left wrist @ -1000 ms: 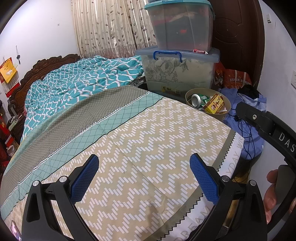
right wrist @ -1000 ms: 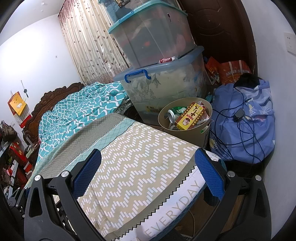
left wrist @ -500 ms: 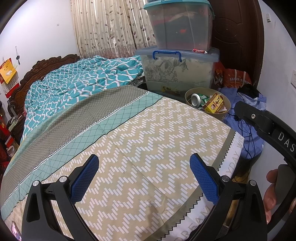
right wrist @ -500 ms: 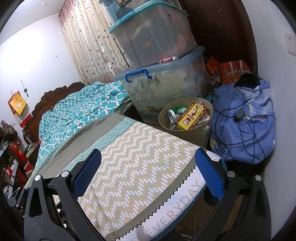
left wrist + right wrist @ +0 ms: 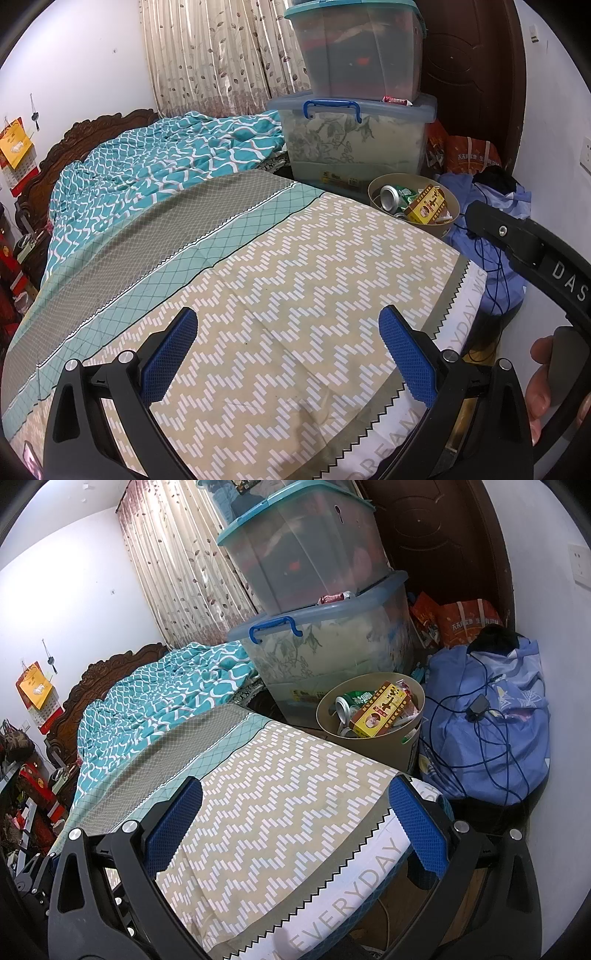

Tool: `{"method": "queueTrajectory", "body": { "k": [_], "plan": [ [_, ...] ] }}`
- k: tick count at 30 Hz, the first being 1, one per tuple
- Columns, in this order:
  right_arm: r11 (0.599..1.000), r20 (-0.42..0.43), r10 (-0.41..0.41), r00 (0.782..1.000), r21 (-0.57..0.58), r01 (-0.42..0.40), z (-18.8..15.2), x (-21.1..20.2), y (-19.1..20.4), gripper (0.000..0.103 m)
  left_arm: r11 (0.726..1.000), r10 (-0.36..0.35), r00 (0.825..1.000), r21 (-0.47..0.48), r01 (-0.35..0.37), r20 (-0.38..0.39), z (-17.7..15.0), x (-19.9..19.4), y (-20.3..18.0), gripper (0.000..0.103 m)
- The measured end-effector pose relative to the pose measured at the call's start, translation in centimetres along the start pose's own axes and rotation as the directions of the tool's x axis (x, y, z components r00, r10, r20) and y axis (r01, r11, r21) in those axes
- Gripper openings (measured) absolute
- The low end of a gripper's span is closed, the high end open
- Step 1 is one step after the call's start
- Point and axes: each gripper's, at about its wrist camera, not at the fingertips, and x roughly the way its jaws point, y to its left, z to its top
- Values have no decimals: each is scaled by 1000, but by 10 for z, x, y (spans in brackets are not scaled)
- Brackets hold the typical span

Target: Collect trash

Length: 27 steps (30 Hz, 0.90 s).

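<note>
A tan round bin point(image 5: 399, 744) stands on the floor past the bed's far corner, holding a yellow and red box point(image 5: 382, 710) and crushed cans point(image 5: 343, 707). The left wrist view shows the same bin point(image 5: 456, 208) with the box point(image 5: 426, 206) and a can point(image 5: 391, 195) inside. My left gripper point(image 5: 288, 354) hangs open over the zigzag bedsheet point(image 5: 295, 295), nothing between its blue pads. My right gripper point(image 5: 295, 823) is open too, above the bed's foot edge, short of the bin. A small red wrapper point(image 5: 334, 598) lies on the lower storage box's lid.
Two stacked clear storage boxes point(image 5: 325, 635) stand behind the bin, before a dark door point(image 5: 436, 535). A blue bag with cables point(image 5: 487, 716) sits right of the bin against the wall. A teal quilt point(image 5: 166, 170) covers the bed's head end. The right gripper's body and a hand point(image 5: 543, 373) show at right.
Both views have shifted very slightly; the grippers stay open and nothing on the bed or in the bin has moved.
</note>
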Motion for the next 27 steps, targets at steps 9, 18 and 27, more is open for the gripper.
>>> {"method": "queueTrajectory", "body": {
  "k": [9, 18, 27],
  "plan": [
    [1000, -5, 2, 1000, -1, -2, -3, 2, 1, 100, 1000, 1, 1000, 3, -1, 0, 0, 0, 0, 95],
    [1000, -4, 2, 1000, 0, -2, -4, 2, 1, 100, 1000, -18, 1000, 13, 18, 6, -1, -1, -2, 95],
    [1000, -4, 4, 1000, 6, -4, -5, 2, 0, 100, 1000, -16, 1000, 2, 16, -6, 1, 0, 2, 95]
  ]
}}
